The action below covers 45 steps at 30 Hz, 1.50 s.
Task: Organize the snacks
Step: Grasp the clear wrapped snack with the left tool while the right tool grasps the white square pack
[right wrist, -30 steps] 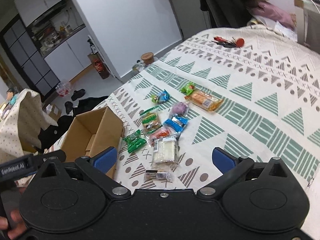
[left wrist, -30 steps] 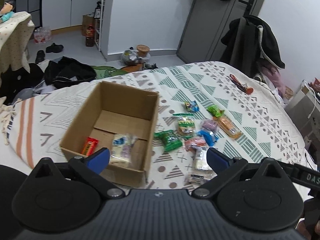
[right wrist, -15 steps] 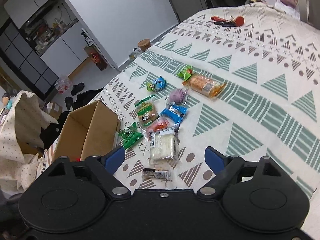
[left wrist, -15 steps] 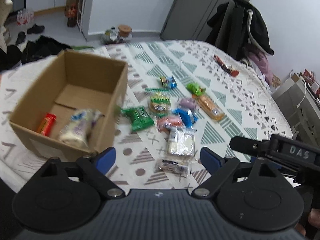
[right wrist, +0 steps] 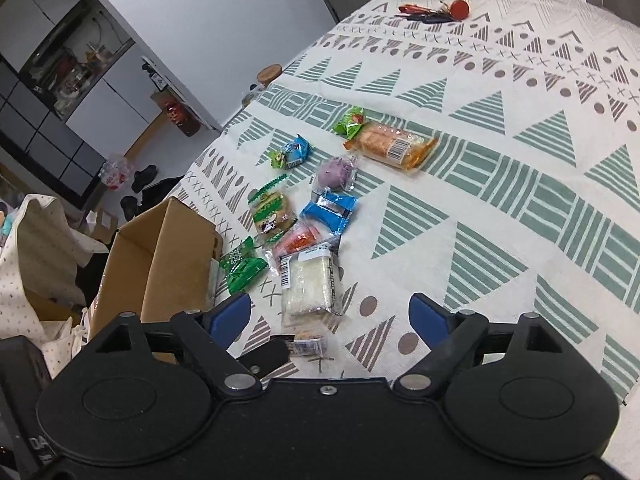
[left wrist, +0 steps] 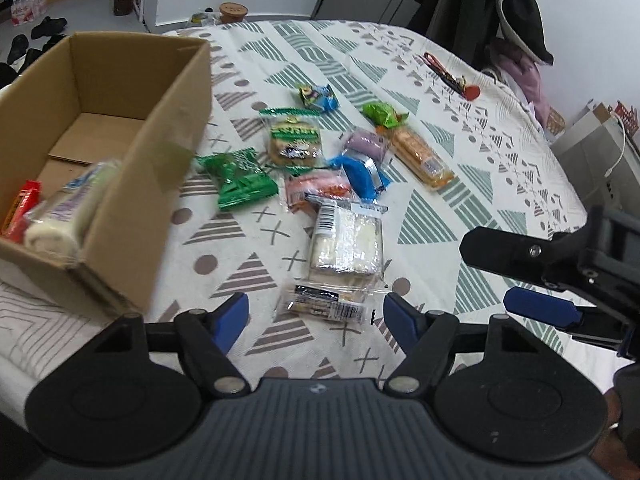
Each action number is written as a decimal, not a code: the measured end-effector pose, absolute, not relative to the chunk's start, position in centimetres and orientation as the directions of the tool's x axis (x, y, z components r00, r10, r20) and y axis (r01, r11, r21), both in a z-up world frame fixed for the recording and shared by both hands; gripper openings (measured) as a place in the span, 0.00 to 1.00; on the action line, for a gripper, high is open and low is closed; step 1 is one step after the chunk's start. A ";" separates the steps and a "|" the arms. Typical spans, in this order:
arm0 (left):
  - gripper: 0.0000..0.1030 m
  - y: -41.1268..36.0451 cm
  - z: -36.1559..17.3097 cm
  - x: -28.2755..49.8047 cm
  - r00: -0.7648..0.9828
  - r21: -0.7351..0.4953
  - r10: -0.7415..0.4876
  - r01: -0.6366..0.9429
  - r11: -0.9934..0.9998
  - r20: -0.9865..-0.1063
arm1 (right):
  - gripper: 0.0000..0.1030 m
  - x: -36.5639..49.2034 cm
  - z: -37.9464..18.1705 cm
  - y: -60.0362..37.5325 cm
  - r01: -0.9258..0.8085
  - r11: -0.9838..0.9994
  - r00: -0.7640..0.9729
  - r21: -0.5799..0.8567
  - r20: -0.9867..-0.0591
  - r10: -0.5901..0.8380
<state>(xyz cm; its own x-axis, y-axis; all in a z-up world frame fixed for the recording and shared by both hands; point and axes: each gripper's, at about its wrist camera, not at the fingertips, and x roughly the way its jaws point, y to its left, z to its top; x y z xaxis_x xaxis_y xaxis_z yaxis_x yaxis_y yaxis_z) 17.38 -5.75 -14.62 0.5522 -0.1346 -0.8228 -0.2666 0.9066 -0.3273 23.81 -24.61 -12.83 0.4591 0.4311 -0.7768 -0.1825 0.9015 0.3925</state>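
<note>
Left wrist view: left gripper (left wrist: pixel 316 314) spread wide, empty, just over a small clear-wrapped snack bar (left wrist: pixel 322 304) near the bedspread's (left wrist: pixel 460 148) near edge.
Right gripper (right wrist: pixel 330 312): spread wide, empty, over the same spot.
Cardboard box (left wrist: pixel 176 120): left side, holding a red bar (left wrist: pixel 20 210) and a white roll (left wrist: pixel 66 216).
Loose snacks: white cake pack (left wrist: pixel 346 242), green packet (left wrist: pixel 240 180), clustered beside the box.

Snack packets (right wrist: pixel 306 240) lie beside cardboard box (right wrist: pixel 160 264) on bedspread (right wrist: pixel 500 184).

A home bedroom: a bed with a patterned bedspread (left wrist: pixel 460 168), coats (left wrist: pixel 492 4) hanging beyond it, shoes (left wrist: pixel 48 26) on the floor beside it.
</note>
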 end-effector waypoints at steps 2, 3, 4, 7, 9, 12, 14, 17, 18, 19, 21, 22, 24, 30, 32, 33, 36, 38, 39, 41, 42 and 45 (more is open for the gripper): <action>0.72 -6.1 -15.1 17.9 0.546 -0.328 -0.141 -0.263 0.907 -0.826 | 0.83 24.1 -13.2 -24.7 -0.174 0.901 0.452 0.397 -0.781 0.431; 0.72 -6.3 -15.4 18.2 0.541 -0.327 -0.142 -0.263 0.908 -0.829 | 0.82 24.2 -13.4 -24.7 -0.170 0.900 0.449 0.401 -0.782 0.433; 0.72 -6.5 -15.6 18.4 0.535 -0.323 -0.142 -0.262 0.909 -0.833 | 0.81 24.4 -13.6 -24.8 -0.165 0.899 0.445 0.405 -0.783 0.434; 0.72 -7.1 -16.6 19.1 0.517 -0.308 -0.133 -0.268 0.913 -0.846 | 0.78 24.9 -14.4 -24.8 -0.148 0.895 0.430 0.421 -0.787 0.442; 0.72 -7.3 -17.3 19.5 0.506 -0.308 -0.134 -0.279 0.909 -0.852 | 0.76 25.2 -15.0 -24.6 -0.147 0.890 0.416 0.431 -0.790 0.451; 0.63 -7.5 -18.0 19.6 0.505 -0.283 -0.104 -0.294 0.913 -0.857 | 0.75 25.8 -15.7 -24.4 -0.141 0.890 0.405 0.433 -0.795 0.451; 0.57 -7.4 -17.9 19.6 0.510 -0.277 -0.094 -0.296 0.914 -0.855 | 0.74 26.0 -16.1 -24.3 -0.141 0.891 0.396 0.433 -0.800 0.451; 0.52 -6.7 -17.8 19.4 0.507 -0.293 -0.105 -0.307 0.905 -0.856 | 0.74 26.2 -16.6 -23.6 -0.157 0.890 0.378 0.427 -0.807 0.454; 0.52 -6.5 -17.7 19.3 0.506 -0.295 -0.103 -0.315 0.902 -0.856 | 0.74 26.2 -16.6 -23.3 -0.164 0.889 0.375 0.427 -0.807 0.456; 0.51 -6.2 -17.6 19.2 0.505 -0.291 -0.096 -0.323 0.901 -0.858 | 0.74 26.3 -16.6 -23.0 -0.173 0.888 0.373 0.426 -0.806 0.459; 0.51 -5.7 -17.4 19.0 0.504 -0.283 -0.082 -0.336 0.898 -0.860 | 0.74 26.4 -16.7 -22.5 -0.187 0.888 0.369 0.421 -0.807 0.460; 0.51 -5.4 -17.2 18.9 0.504 -0.283 -0.078 -0.345 0.895 -0.860 | 0.74 26.5 -16.7 -22.3 -0.192 0.888 0.367 0.419 -0.808 0.461; 0.51 -4.8 -16.9 18.6 0.510 -0.282 -0.067 -0.358 0.890 -0.858 | 0.74 26.9 -16.8 -21.6 -0.205 0.891 0.365 0.406 -0.813 0.454; 0.51 -3.4 -15.3 17.8 0.539 -0.279 -0.037 -0.374 0.884 -0.841 | 0.74 27.6 -16.9 -19.3 -0.253 0.895 0.367 0.366 -0.820 0.439; 0.51 -3.1 -14.8 17.5 0.544 -0.285 -0.038 -0.377 0.881 -0.838 | 0.74 27.6 -17.1 -18.9 -0.265 0.898 0.365 0.350 -0.826 0.430; 0.51 -3.0 -14.7 17.4 0.547 -0.284 -0.035 -0.377 0.882 -0.836 | 0.74 27.6 -17.2 -18.8 -0.270 0.899 0.365 0.346 -0.827 0.428; 0.51 -2.5 -14.2 17.1 0.553 -0.294 -0.038 -0.382 0.876 -0.832 | 0.74 27.6 -17.6 -18.3 -0.276 0.906 0.365 0.320 -0.837 0.407; 0.51 -2.3 -13.9 16.9 0.559 -0.297 -0.039 -0.378 0.877 -0.828 | 0.74 27.8 -18.0 -17.8 -0.281 0.913 0.364 0.296 -0.847 0.387; 0.51 -2.3 -13.8 16.8 0.561 -0.300 -0.040 -0.379 0.876 -0.827 | 0.74 27.9 -18.3 -17.5 -0.287 0.914 0.360 0.287 -0.852 0.381; 0.50 -2.3 -13.6 16.7 0.564 -0.300 -0.040 -0.377 0.876 -0.825 | 0.65 28.1 -18.8 -17.0 -0.301 0.915 0.349 0.268 -0.862 0.368; 0.50 -2.3 -13.5 16.7 0.560 -0.293 -0.037 -0.377 0.879 -0.828 | 0.59 28.2 -19.1 -16.7 -0.303 0.917 0.342 0.261 -0.868 0.360; 0.50 -2.4 -13.6 16.5 0.555 -0.295 -0.041 -0.377 0.878 -0.831 | 0.40 27.9 -19.3 -16.4 -0.315 0.919 0.341 0.237 -0.875 0.343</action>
<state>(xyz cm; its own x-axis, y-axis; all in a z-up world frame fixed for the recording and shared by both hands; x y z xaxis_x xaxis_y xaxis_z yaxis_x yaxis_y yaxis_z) 16.48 -2.42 -13.62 0.5551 -0.0411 -0.8308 -0.3768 0.8780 -0.2952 27.91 -16.43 -19.29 0.3410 0.3426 -0.8754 -0.3153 0.9190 0.2369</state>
